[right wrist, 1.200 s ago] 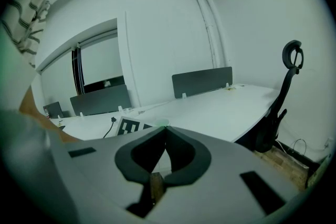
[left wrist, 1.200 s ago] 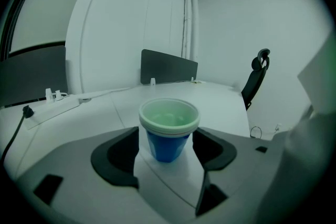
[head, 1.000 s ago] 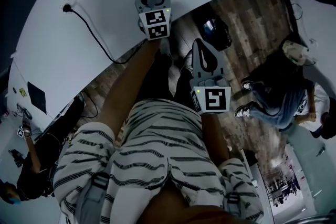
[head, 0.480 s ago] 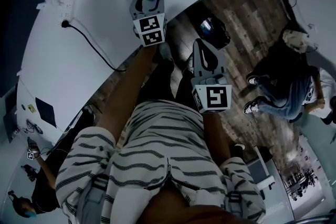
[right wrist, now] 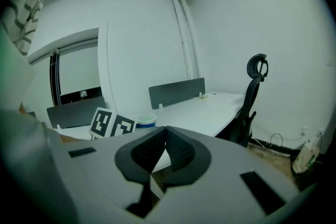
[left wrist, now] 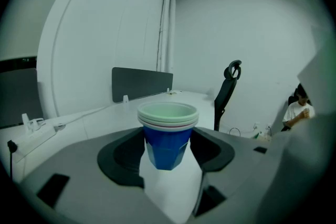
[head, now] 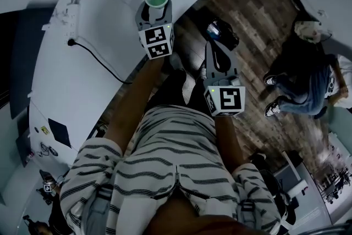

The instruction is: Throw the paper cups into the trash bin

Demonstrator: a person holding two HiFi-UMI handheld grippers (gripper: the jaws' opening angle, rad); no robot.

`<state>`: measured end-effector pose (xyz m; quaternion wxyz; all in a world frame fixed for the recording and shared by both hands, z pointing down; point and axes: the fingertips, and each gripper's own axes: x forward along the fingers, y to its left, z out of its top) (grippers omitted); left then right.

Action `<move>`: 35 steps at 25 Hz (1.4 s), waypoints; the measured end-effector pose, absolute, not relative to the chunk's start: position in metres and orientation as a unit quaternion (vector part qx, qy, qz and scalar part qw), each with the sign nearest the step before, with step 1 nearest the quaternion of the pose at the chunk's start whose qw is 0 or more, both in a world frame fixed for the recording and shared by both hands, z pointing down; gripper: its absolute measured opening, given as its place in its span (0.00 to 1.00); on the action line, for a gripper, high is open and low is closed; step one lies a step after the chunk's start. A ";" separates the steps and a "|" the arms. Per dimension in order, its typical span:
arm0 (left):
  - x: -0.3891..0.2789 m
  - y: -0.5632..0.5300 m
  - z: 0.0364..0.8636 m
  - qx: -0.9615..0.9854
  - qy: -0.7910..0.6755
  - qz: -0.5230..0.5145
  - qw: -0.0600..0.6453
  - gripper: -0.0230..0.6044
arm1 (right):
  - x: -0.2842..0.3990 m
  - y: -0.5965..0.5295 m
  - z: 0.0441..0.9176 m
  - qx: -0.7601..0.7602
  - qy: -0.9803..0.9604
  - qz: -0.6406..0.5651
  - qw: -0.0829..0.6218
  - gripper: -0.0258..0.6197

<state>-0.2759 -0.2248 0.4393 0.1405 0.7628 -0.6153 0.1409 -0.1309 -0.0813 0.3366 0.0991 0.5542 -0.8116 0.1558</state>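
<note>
Got my short-sleeved white tee (head: 165,157) on, the one with thin dark stripes. My left gripper (head: 155,6) and right gripper (head: 215,50) are both grey plastic shells with black textured fingers (right wrist: 181,152). Each has a white cube (head: 157,41) of black square markers and a tiny green light (head: 212,90).

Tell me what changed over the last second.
The left tongs closed slightly onto the stacked cups, which now sit pinched between their pads. Whether the stack has left the table is unclear. The right tongs stayed shut and empty, out over the floor. The head view shifted a little.
</note>
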 end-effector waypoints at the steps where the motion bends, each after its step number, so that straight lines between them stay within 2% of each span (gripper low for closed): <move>1: -0.270 -0.224 0.434 0.767 -0.611 0.140 0.137 0.50 | -0.126 -0.080 0.334 0.560 -0.808 0.154 0.095 0.06; 18: -0.149 -0.173 0.355 0.842 -0.521 0.107 0.093 0.50 | -0.031 -0.048 0.292 0.652 -0.745 0.127 0.051 0.06; 35: -0.014 -0.122 0.326 0.894 -0.431 0.092 0.080 0.50 | 0.087 -0.007 0.266 0.722 -0.683 0.106 0.030 0.06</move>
